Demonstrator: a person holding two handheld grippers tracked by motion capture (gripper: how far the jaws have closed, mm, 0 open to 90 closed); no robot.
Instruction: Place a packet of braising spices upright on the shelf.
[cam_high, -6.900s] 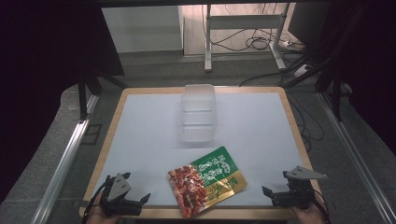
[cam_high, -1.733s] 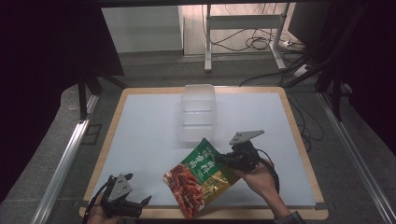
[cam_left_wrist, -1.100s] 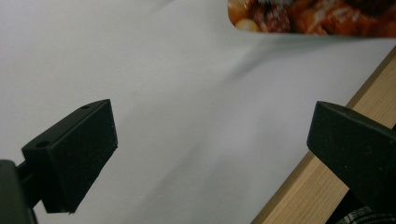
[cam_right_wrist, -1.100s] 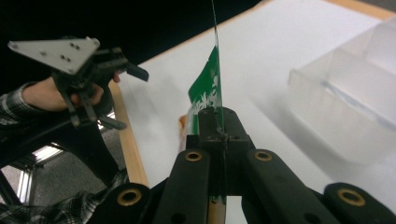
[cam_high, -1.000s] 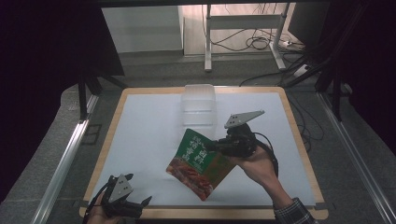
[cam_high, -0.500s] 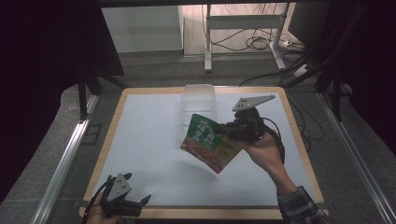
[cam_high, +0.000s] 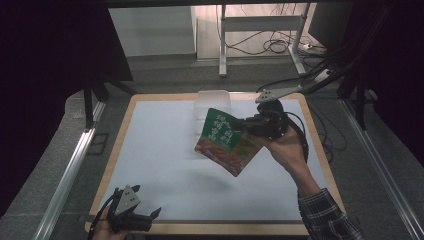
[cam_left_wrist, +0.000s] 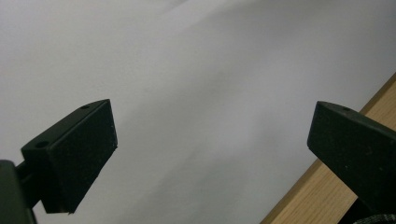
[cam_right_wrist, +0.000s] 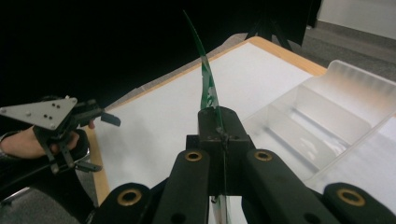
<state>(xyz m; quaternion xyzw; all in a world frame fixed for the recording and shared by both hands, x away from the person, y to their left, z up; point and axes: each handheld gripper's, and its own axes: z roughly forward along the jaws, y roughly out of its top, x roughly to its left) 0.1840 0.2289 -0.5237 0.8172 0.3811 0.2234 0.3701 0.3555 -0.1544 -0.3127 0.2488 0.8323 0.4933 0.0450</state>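
The right claw (cam_high: 246, 122) is closed on the right edge of a green and red snack pouch (cam_high: 225, 141) and holds it in the air above the middle of the table (cam_high: 150, 150), just near of a clear plastic divided container (cam_high: 214, 98) that stands at the far centre. In the right gripper view the jaws meet flat on the film, and the pouch (cam_right_wrist: 205, 88) stands edge-on above them, thin and slightly bowed. By its look the pouch is light, soft and glossy; a flat film of this kind is likely to flex, swing and slip if pinched loosely. The sealed border is probably the best place to hold it, since the body would crumple and could crush what is inside. The container (cam_right_wrist: 327, 116) appears thin-walled, light and open-topped, with dividers across it; a push from the pouch could shift it. The left claw (cam_high: 150, 216) rests at the near left corner of the table, its jaws spread wide with nothing between them. It lies well apart from the pouch, and nothing stands between the pouch and the container.
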